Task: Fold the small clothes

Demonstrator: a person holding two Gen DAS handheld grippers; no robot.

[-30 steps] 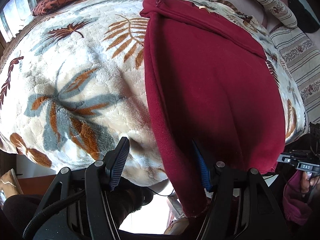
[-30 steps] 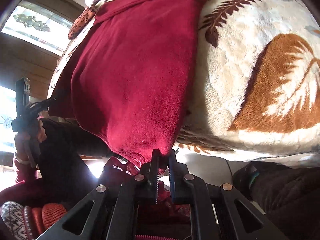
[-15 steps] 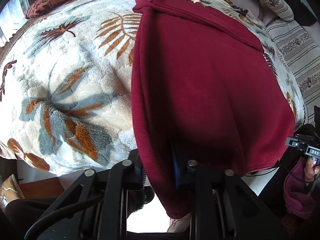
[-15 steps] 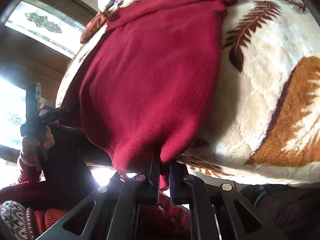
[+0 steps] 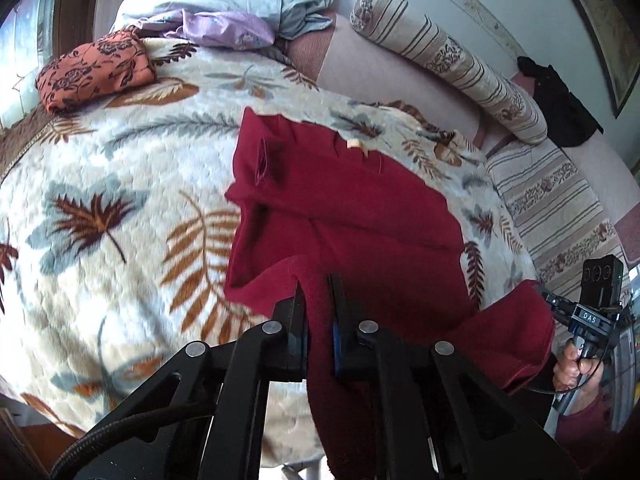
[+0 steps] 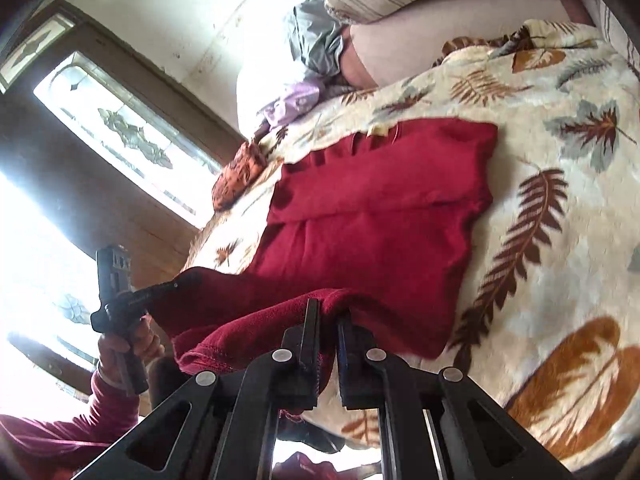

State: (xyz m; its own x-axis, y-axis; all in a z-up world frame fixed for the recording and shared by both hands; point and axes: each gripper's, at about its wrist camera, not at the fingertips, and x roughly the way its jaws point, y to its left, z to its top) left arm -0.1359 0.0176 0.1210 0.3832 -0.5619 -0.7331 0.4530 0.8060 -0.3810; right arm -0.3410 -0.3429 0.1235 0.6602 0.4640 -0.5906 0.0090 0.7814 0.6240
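Your left gripper [image 5: 317, 300] is clamped on the near hem of the dark red fleece garment [image 5: 348, 216], and your right gripper [image 6: 328, 324] pinches the same hem at its other corner. The near edge hangs lifted between them, while the far part, with its folded-in sleeve, lies flat on the cream plush blanket with leaf print [image 5: 112, 208]. Beyond it sit an orange floral folded cloth [image 5: 94, 70], a lilac crumpled fabric [image 5: 216, 28] and a striped bolster cushion [image 5: 448, 60], all well apart from the garment.
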